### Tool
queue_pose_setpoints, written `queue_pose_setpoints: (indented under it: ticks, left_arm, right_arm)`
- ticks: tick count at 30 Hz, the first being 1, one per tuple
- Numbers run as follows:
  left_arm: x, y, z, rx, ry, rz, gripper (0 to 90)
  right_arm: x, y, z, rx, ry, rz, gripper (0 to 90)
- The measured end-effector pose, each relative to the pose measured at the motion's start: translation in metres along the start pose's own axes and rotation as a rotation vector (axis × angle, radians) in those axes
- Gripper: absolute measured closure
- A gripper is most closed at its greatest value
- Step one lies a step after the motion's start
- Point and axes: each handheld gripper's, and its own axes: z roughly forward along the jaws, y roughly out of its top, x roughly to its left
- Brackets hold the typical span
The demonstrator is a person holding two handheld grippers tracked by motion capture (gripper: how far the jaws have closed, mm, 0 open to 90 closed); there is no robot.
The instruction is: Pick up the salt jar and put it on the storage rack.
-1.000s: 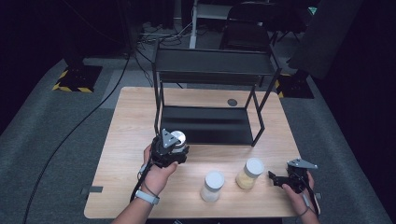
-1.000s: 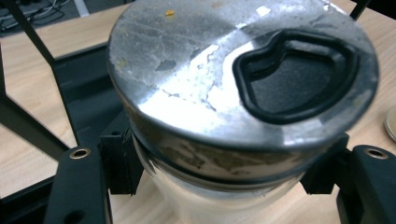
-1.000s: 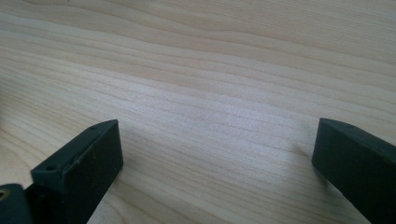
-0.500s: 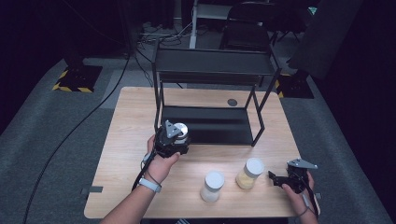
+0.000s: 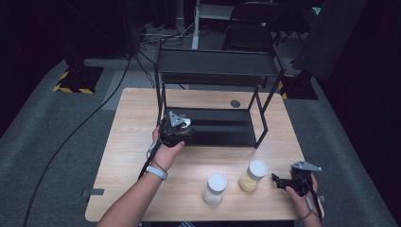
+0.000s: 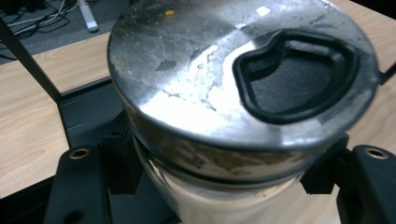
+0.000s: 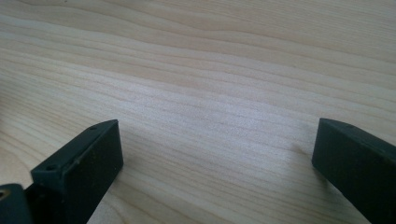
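My left gripper point(image 5: 178, 126) is shut on a glass jar point(image 6: 233, 70) with a worn metal lid that has a black rubber ring in it. In the high view that jar point(image 5: 184, 122) is at the front left corner of the black rack's lower shelf point(image 5: 222, 128). I cannot tell whether it rests on the shelf. The left gripper's jaws point(image 6: 219, 168) clamp the jar just under the lid. My right gripper point(image 5: 280, 181) hovers low at the table's front right, open, with bare wood between its fingers point(image 7: 84, 163).
Two white-lidded jars stand near the front edge: one with pale contents point(image 5: 215, 188), one with yellowish contents point(image 5: 254, 175) just left of the right gripper. The rack's top shelf point(image 5: 217, 70) overhangs the lower one. A dark disc point(image 5: 235, 103) lies behind the rack.
The left hand has carried the jar away from the person and to the right, up to the rack's lower shelf. The right gripper has stayed put.
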Motion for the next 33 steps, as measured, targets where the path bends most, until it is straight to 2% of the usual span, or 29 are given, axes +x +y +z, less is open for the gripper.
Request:
queue_pose_setpoints:
  ticks: [7, 13, 16, 19, 25, 27, 33]
  left_arm:
    - [0.001, 0.002, 0.018, -0.003, 0.032, 0.015, 30.4]
    - [0.001, 0.004, 0.031, 0.010, 0.035, 0.025, 30.4]
    - [0.004, 0.002, 0.041, 0.014, 0.028, -0.008, 30.4]
    - [0.004, 0.003, 0.044, 0.024, 0.029, 0.003, 30.4]
    - [0.007, 0.001, 0.054, 0.039, 0.038, -0.005, 30.4]
    - [0.008, 0.000, 0.058, 0.049, 0.047, -0.020, 30.4]
    - [0.013, -0.002, 0.064, 0.061, 0.040, -0.012, 30.4]
  right_arm:
    - [0.000, 0.000, 0.000, 0.000, 0.000, 0.000, 1.5]
    - [0.000, 0.000, 0.000, 0.000, 0.000, 0.000, 1.5]
    - [0.000, 0.000, 0.000, 0.000, 0.000, 0.000, 1.5]
    - [0.000, 0.000, 0.000, 0.000, 0.000, 0.000, 1.5]
    - [0.000, 0.000, 0.000, 0.000, -0.001, 0.000, 1.5]
    - [0.000, 0.000, 0.000, 0.000, -0.001, 0.000, 1.5]
    - [0.000, 0.000, 0.000, 0.000, -0.001, 0.001, 1.5]
